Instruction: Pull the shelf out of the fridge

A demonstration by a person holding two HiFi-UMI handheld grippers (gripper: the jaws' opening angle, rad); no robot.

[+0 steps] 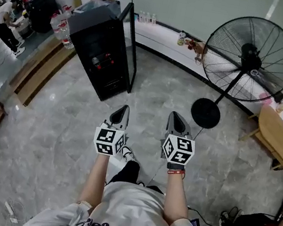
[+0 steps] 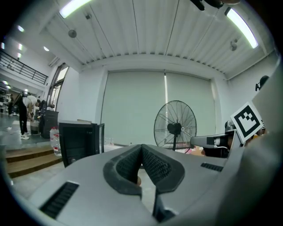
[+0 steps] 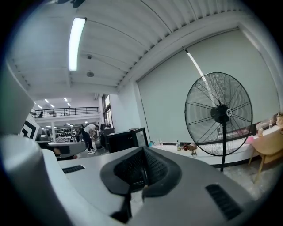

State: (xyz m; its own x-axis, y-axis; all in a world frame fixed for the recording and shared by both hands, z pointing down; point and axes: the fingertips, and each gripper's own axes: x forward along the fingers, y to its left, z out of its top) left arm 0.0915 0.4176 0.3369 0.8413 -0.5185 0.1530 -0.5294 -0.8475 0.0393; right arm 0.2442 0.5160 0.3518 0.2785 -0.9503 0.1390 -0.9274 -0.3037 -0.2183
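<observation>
A small black fridge [image 1: 103, 49] stands on the floor ahead and to the left, its glass door [image 1: 131, 45] swung open. The inside is dark, with a red spot, and I cannot make out the shelf. My left gripper [image 1: 121, 113] and right gripper [image 1: 177, 120] are held side by side at waist height, well short of the fridge. Both are shut with nothing between the pads. The left gripper view has its closed tip [image 2: 142, 146] with the fridge [image 2: 79, 141] far off to the left. The right gripper's closed tip [image 3: 142, 151] lies below the distant fridge [image 3: 126, 140].
A tall pedestal fan [image 1: 248, 58] with a round base [image 1: 205, 113] stands ahead on the right. A wooden table [image 1: 274, 133] is further right. Wooden steps [image 1: 37, 72] and water bottles [image 1: 64, 28] flank the fridge's left. A low white ledge [image 1: 165, 38] runs behind. People stand far left.
</observation>
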